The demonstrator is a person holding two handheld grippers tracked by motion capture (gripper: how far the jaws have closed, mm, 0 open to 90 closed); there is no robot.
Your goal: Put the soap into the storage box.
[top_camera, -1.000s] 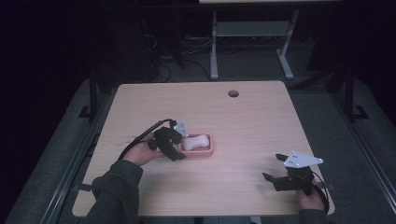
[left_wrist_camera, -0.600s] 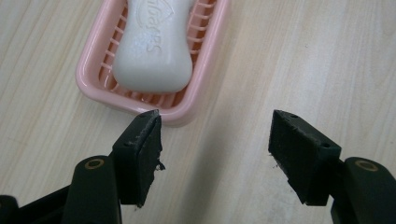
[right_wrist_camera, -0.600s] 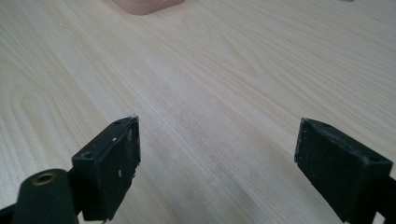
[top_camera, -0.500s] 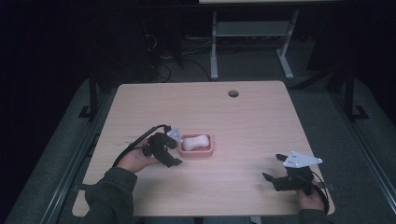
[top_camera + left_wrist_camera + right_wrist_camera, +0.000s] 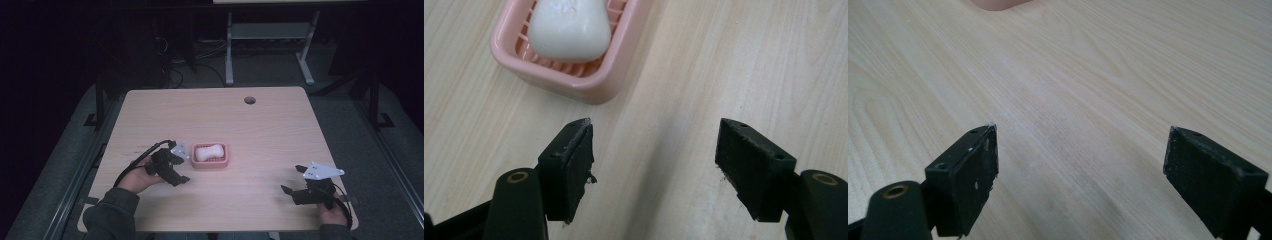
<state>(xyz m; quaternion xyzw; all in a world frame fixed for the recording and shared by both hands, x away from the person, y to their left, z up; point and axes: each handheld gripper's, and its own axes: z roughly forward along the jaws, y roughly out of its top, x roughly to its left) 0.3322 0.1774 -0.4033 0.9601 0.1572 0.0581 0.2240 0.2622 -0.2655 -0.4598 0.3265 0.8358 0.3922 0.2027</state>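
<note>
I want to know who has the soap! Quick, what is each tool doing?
Left tool: open, holding nothing; its jaws have just been opening, and the soap lies in the dish.
Right tool: open, holding nothing.

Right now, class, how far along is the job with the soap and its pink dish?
Done: the white soap bar lies in the pink soap dish. In hand: nothing; the left gripper sits beside the dish, its jaws just opened and empty. The right gripper rests open, apart. Left: seemingly only pulling the gripper away.

No text, label, brand, number or sign can be read on anything here.
</note>
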